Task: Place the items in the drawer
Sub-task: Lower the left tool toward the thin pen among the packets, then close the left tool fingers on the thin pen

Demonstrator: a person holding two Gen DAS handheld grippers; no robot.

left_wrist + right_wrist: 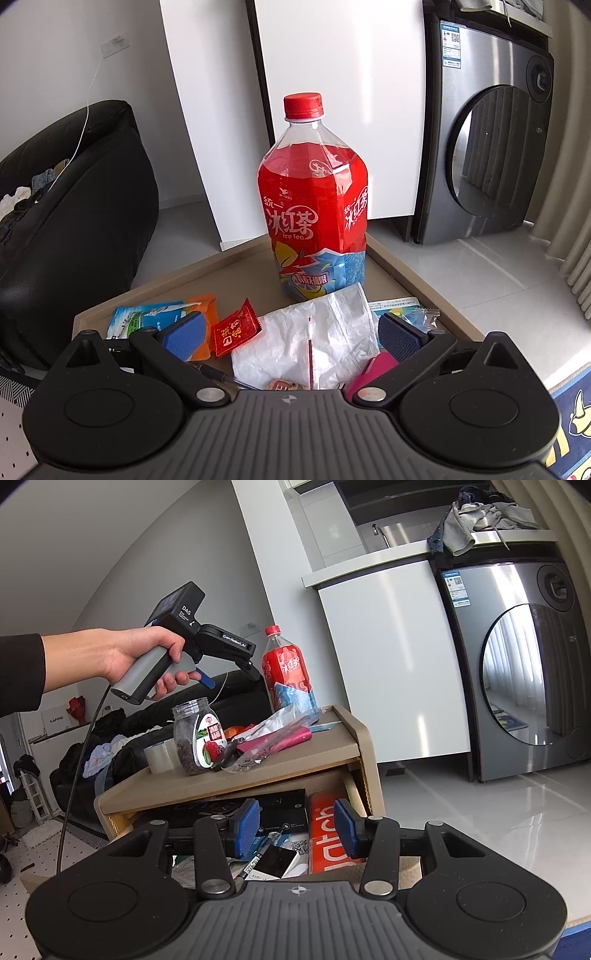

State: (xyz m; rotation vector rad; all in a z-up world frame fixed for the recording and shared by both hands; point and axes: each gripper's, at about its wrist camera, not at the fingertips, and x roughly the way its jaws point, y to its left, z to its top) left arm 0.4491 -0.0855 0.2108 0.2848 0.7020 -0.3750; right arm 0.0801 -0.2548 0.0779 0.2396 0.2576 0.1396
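Left gripper [290, 332]: jaws spread wide, nothing held between the blue pads [184, 334]. It is poised above the clutter on the cabinet top [236, 273], with a crumpled white plastic bag [306, 332] and a red sachet [236, 332] lying in the gap below. A pink object [369, 373] lies just inside the right pad; its kind cannot be told. Blue-and-orange snack packets [155, 317] lie to the left, a clear-wrapped small item [424, 317] to the right. A large iced tea bottle [314, 199] stands upright just behind the bag.

Right gripper [295, 830]: jaws partly open, nothing gripped. It is held low in front of the open drawer [406, 875], over contents already there: a black box [280, 812], a red box [328, 834], a pen [255, 864], a white card [277, 860].

Seen from the right wrist view: the person's hand [140, 661] holds the left gripper's handle above the cabinet top; a clear jar [199, 734] and a tape roll [160, 757] stand near the front left edge.

Risks, as judged:
- Thin bag and sachets are overlapped; a closing grip may take up two things, or slide off the film.
- The bottle is tall and close behind; a forward reach could tip it.
- Jar and tape sit near the edge; a sweep could push them off.
- The drawer is already crowded; a bulky item may stop it shutting.
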